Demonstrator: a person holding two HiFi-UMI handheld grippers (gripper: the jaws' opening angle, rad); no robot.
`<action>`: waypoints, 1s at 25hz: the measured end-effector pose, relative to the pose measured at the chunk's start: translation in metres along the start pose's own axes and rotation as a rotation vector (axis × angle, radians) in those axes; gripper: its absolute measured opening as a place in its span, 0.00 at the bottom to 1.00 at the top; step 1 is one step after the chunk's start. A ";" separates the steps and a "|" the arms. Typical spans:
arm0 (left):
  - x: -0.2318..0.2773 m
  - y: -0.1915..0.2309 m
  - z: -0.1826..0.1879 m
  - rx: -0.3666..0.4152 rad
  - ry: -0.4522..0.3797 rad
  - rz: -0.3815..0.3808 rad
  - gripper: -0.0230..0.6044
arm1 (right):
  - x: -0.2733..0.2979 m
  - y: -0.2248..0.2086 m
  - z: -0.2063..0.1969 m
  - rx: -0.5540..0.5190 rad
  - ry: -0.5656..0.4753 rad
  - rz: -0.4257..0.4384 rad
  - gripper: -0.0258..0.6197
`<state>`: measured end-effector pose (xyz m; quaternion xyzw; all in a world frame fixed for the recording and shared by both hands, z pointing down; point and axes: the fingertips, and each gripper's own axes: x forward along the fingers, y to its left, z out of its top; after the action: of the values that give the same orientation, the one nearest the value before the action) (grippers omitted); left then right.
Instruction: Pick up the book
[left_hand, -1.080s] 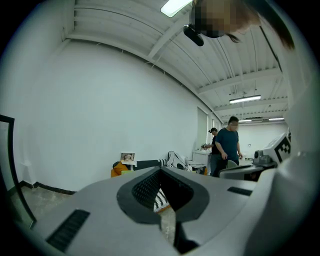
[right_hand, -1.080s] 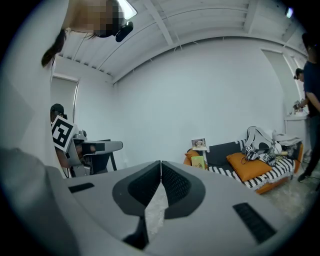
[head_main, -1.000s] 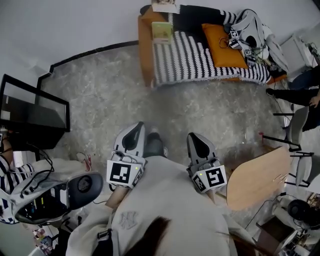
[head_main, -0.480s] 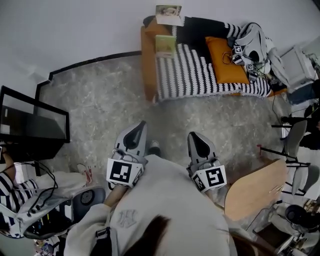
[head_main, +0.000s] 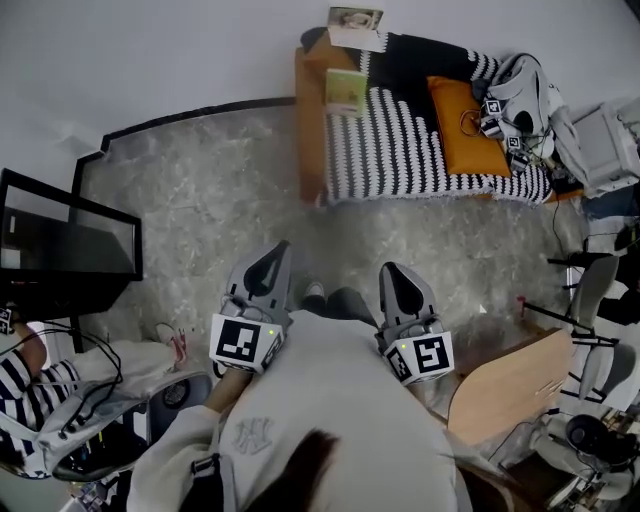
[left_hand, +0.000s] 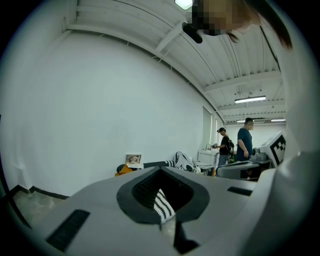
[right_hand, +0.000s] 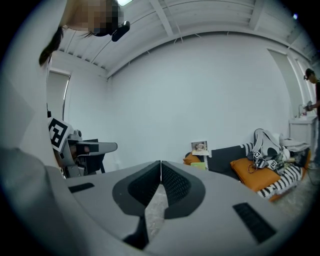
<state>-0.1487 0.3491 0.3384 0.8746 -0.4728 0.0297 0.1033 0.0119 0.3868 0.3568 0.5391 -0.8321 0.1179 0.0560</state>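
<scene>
The book (head_main: 345, 90), a pale green one, is lying flat on the near-left end of the sofa (head_main: 310, 130), right where the orange seat meets the black-and-white striped blanket (head_main: 390, 140). Just behind it a photo (head_main: 355, 18) leans against the wall, and further along the blanket there's an orange cushion (head_main: 468, 125). Both grippers are well apart from the book, out over the speckled grey floor (head_main: 200, 190) in front of the person's body and pointing towards the sofa. The left gripper (head_main: 275, 250) has its jaws pressed together with nothing in them, and it's the same for the right gripper (head_main: 392, 270), clenched tight and empty. A round wooden table (head_main: 510, 385) sits off to the right.
</scene>
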 end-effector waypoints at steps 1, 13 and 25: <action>0.001 0.001 -0.001 -0.001 -0.002 0.002 0.05 | 0.001 -0.001 -0.003 0.003 0.012 0.003 0.07; 0.051 0.037 -0.004 -0.049 0.045 0.079 0.05 | 0.061 -0.033 0.002 0.002 0.085 0.072 0.07; 0.123 0.055 0.019 -0.037 -0.026 0.209 0.05 | 0.113 -0.102 0.033 -0.017 0.057 0.144 0.07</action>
<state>-0.1272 0.2149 0.3466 0.8188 -0.5631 0.0200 0.1097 0.0595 0.2386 0.3637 0.4740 -0.8676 0.1298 0.0756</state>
